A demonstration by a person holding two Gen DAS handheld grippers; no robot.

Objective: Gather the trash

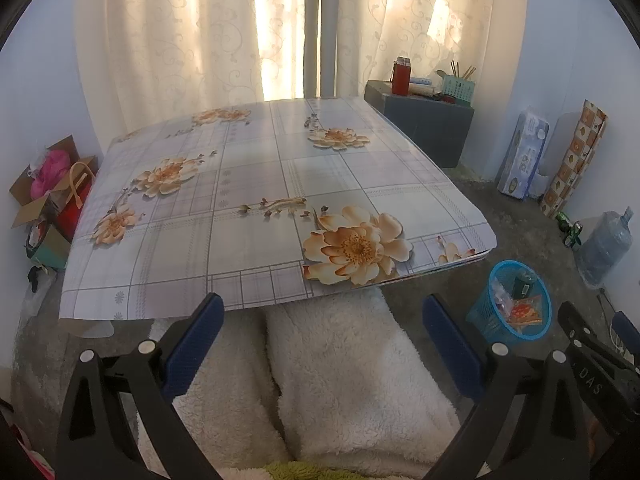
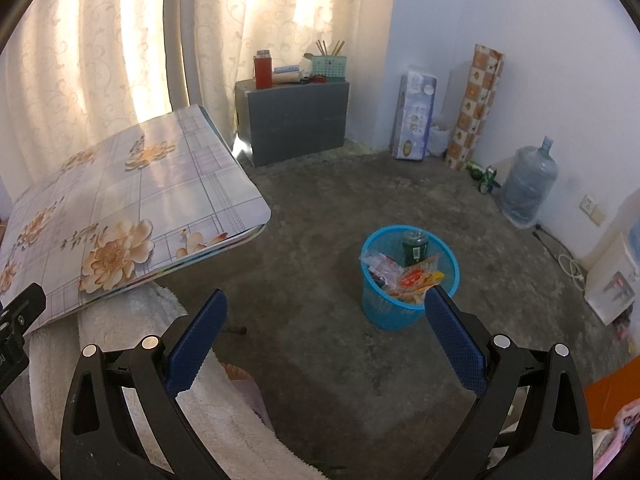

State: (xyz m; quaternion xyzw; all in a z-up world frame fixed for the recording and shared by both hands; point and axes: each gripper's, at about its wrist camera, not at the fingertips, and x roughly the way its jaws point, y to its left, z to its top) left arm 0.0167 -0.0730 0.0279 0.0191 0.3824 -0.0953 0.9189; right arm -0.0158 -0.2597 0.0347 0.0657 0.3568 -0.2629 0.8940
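Blue mesh basket of wrappers and a green can sits at one o'clock of the empty, spread right gripper. Left gripper, likewise spread and empty, faces the floral table; only its view shows cardboard boxes at nine o'clock.

A low table covered in a floral checked cloth stands before cream curtains. Behind it, a dark grey box carries a red bottle and a teal holder with chopsticks. Against the wall lean a tissue pack and a patterned roll, near a large water jug.
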